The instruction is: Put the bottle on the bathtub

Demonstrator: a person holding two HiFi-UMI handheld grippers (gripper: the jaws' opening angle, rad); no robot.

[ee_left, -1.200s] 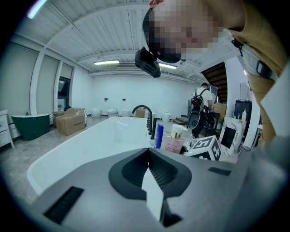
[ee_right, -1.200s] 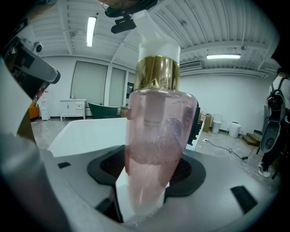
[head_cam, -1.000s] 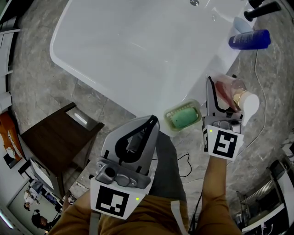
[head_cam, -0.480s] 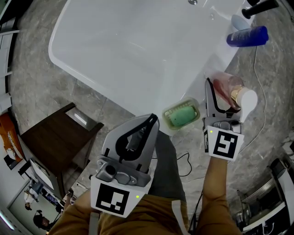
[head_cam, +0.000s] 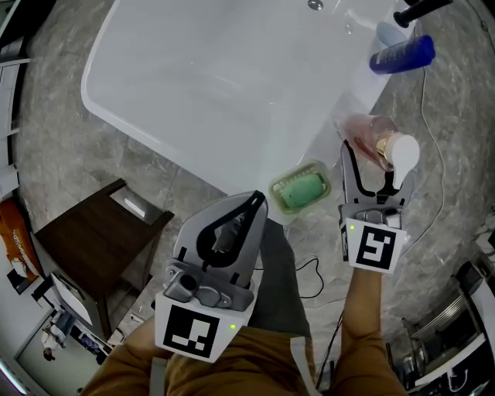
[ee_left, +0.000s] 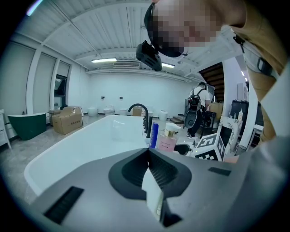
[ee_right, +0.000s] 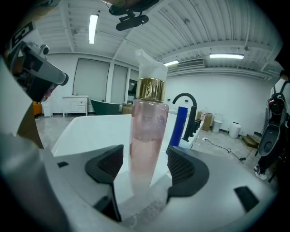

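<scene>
A pink bottle (head_cam: 370, 138) with a gold collar and a white pump cap stands upright on the white bathtub's (head_cam: 193, 69) near right rim. My right gripper (head_cam: 372, 165) straddles it from the near side. Its jaws have just been opening. In the right gripper view the bottle (ee_right: 147, 136) rises between the two dark pads (ee_right: 110, 164) with a gap on each side, so the right gripper (ee_right: 144, 165) is open. My left gripper (head_cam: 252, 206) hangs near my body, shut and empty. The left gripper view shows its jaws (ee_left: 147, 156) meeting at the tips.
A green soap dish (head_cam: 300, 189) sits on the rim left of the bottle. A blue bottle (head_cam: 402, 54) and a black faucet (head_cam: 421, 9) stand farther along the rim. A dark wooden stool (head_cam: 100, 232) is on the stone floor at left. A white cable (head_cam: 433, 155) runs along the floor at right.
The right gripper's jaws have spread off the pink bottle and the gripper has drawn back a little toward me. The bottle stays standing on the rim. The left gripper has not moved.
</scene>
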